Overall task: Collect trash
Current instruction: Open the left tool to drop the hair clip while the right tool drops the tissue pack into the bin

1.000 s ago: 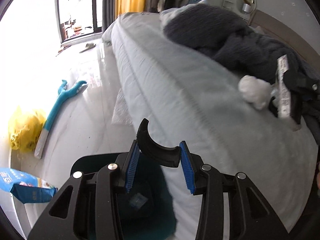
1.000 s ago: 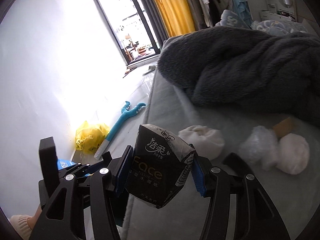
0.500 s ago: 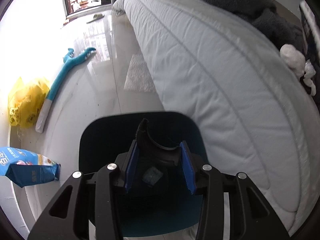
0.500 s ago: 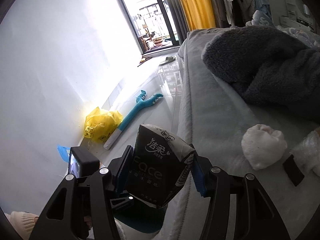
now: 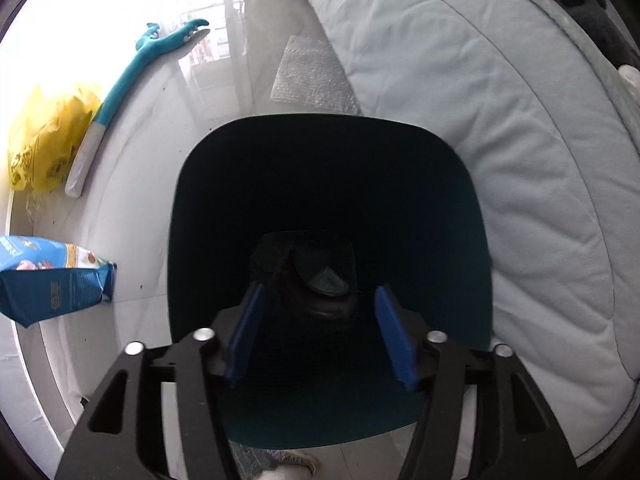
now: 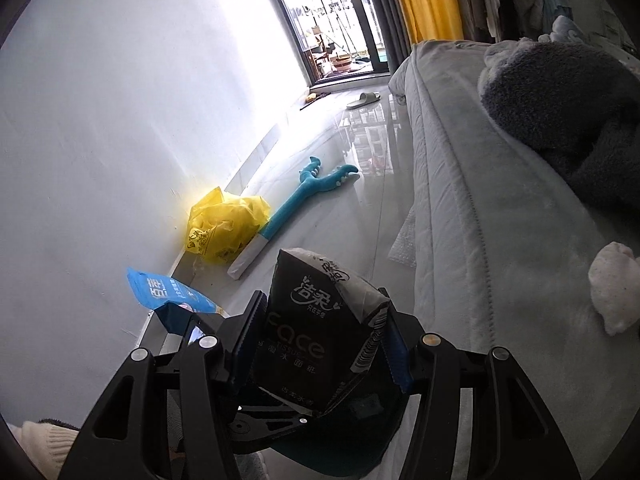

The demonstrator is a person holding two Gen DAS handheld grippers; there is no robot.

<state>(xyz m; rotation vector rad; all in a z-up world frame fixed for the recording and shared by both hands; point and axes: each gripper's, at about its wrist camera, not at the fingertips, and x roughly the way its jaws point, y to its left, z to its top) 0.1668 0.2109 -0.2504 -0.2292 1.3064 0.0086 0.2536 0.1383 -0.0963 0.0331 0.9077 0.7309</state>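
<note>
While its fingers (image 5: pixel 394 334) just spread, the black piece (image 5: pixel 316 288) seemingly dropped into the bin (image 5: pixel 460 200)

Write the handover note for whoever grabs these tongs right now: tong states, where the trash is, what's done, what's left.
Left tongs: jaws have just been opening, nothing between the pads, poised over the dark teal bin; the curved black piece now lies inside.
Right tongs: shut on the black tissue pack, above the bin beside the bed.
Done: black piece binned.
Left: drop the tissue pack in; the white wad is on the bed; yellow bag and blue packet lie by the wall.
</note>
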